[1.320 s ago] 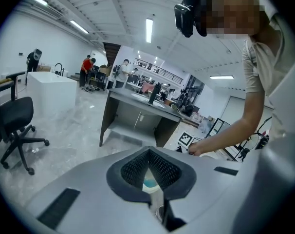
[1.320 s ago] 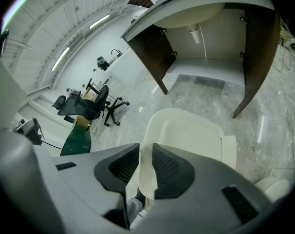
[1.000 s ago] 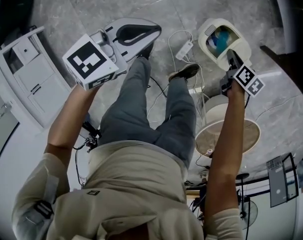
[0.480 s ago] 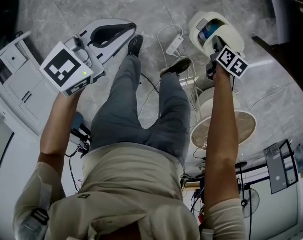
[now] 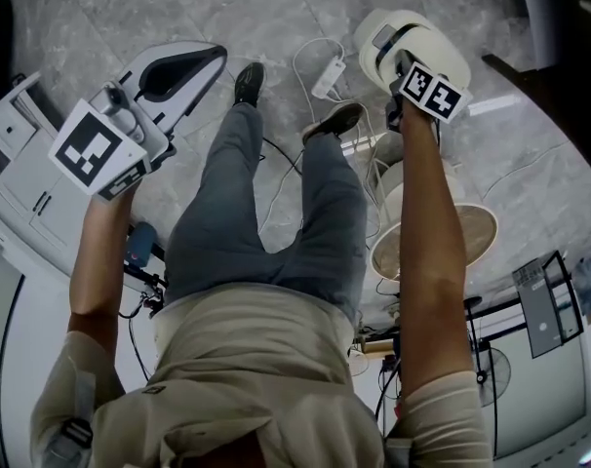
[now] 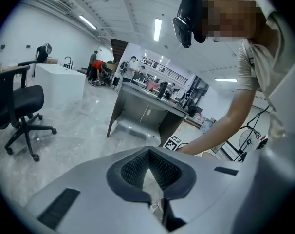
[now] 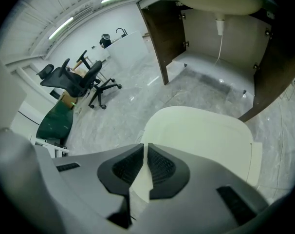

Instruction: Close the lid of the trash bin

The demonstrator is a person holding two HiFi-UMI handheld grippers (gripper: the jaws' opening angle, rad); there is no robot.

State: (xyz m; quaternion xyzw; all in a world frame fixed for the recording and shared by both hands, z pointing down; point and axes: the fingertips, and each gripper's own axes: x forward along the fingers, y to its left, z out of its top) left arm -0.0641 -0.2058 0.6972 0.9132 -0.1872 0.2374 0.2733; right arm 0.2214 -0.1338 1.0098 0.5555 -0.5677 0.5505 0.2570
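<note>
Lying just beyond right gripper (image 7: 143,146), jaws together, bin lid (image 7: 201,138)

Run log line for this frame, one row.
right claw: shut, over trash bin lid | lid: looks nearly down | left claw: shut, empty, off to the side

trash bin lid (image 7: 206,130) swung down over opening
</note>
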